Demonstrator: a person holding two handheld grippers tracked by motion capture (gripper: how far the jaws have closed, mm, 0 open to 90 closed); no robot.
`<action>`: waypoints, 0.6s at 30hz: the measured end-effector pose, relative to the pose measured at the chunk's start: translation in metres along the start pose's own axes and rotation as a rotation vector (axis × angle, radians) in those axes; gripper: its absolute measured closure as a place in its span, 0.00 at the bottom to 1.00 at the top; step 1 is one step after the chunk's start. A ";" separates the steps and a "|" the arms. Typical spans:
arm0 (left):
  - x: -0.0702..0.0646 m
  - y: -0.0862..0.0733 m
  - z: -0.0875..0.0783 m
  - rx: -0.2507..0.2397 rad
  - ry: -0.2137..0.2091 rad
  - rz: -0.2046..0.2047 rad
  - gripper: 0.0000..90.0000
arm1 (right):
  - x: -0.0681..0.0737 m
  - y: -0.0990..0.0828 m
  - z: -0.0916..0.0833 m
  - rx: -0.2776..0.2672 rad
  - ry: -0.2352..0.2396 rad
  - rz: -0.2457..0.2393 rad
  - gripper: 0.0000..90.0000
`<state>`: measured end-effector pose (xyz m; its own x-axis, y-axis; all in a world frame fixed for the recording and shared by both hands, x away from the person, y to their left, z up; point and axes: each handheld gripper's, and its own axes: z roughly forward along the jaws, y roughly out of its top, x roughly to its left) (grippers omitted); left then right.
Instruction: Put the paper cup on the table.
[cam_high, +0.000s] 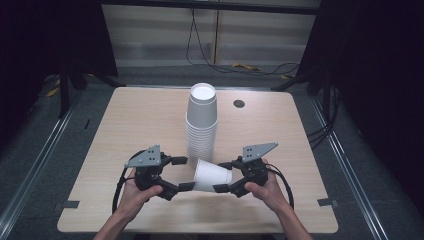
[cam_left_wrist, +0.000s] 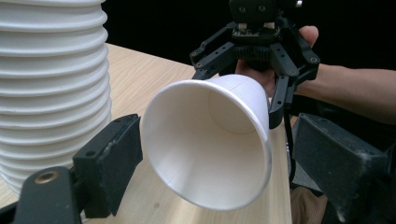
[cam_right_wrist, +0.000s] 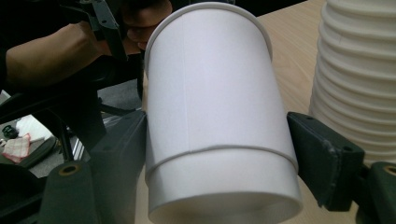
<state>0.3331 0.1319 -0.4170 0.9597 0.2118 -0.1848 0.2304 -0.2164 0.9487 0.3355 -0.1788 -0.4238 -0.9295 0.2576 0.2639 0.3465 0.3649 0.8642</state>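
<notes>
The right gripper (cam_high: 223, 176) clamped 1 cup (cam_high: 212, 176) on its side beside the stack (cam_high: 201, 125), while the left gripper (cam_high: 183, 173) stood open around its mouth, so the handover likely needed that one to close next.

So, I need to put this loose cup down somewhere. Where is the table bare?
The pale wooden table is bare left of the tall stack of white paper cups, and on its right past the small dark round grommet. The near middle is crowded: both grippers meet around the single white paper cup beside the stack's base.
</notes>
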 end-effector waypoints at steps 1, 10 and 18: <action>0.000 0.000 0.000 0.000 -0.001 -0.002 0.17 | 0.000 0.000 0.000 -0.005 -0.005 0.000 0.26; -0.001 0.002 0.002 -0.013 -0.008 -0.005 0.17 | 0.002 0.001 -0.003 -0.067 -0.007 -0.002 0.26; -0.001 0.004 0.005 -0.008 0.000 -0.005 0.17 | 0.003 0.002 -0.004 -0.091 -0.010 -0.007 0.26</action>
<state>0.3336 0.1263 -0.4144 0.9586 0.2127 -0.1892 0.2336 -0.2079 0.9498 0.3333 -0.1806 -0.4196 -0.9305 0.2642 0.2536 0.3263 0.2839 0.9016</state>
